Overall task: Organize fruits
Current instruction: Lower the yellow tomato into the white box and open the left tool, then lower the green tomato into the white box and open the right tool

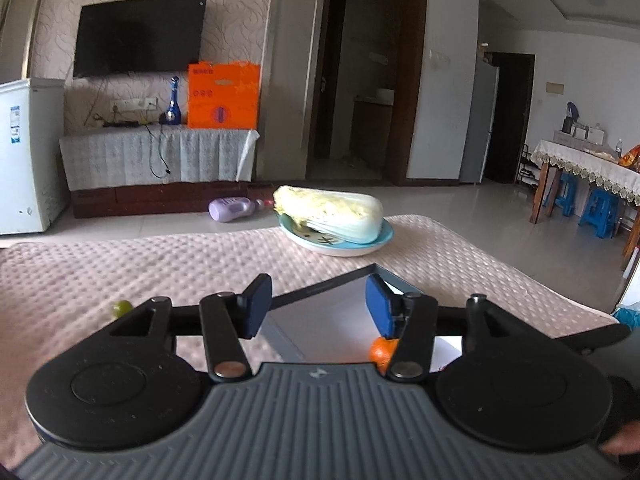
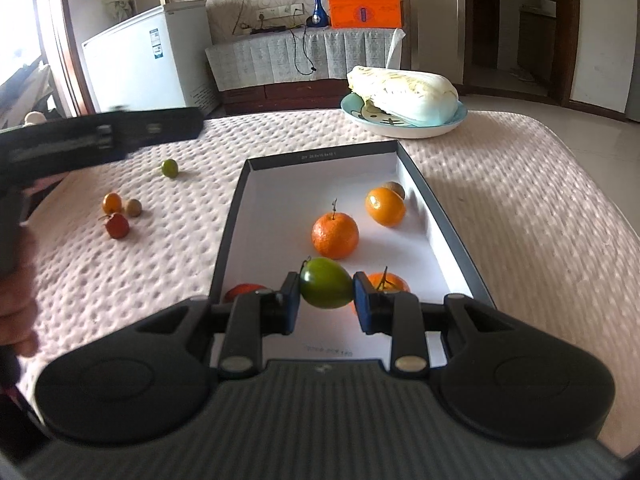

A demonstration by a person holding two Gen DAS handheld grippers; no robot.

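My right gripper (image 2: 326,300) is shut on a green fruit (image 2: 325,288) and holds it above the near end of a white-lined box (image 2: 280,184). In the box lie oranges (image 2: 335,235) (image 2: 385,206), a brown fruit (image 2: 395,190), another orange (image 2: 390,282) and a red fruit (image 2: 244,291). On the pink tablecloth to the left lie a small green fruit (image 2: 169,168), a small orange fruit (image 2: 112,202), a brown fruit (image 2: 134,207) and a red fruit (image 2: 117,226). My left gripper (image 1: 316,306) is open and empty above the box's far corner (image 1: 374,270); an orange (image 1: 382,352) shows under it.
A blue plate (image 2: 448,124) with a napa cabbage (image 2: 404,92) stands at the table's far side, behind the box. The left gripper's body (image 2: 100,140) hangs over the table's left part in the right wrist view. A small green fruit (image 1: 121,308) lies left of the left gripper.
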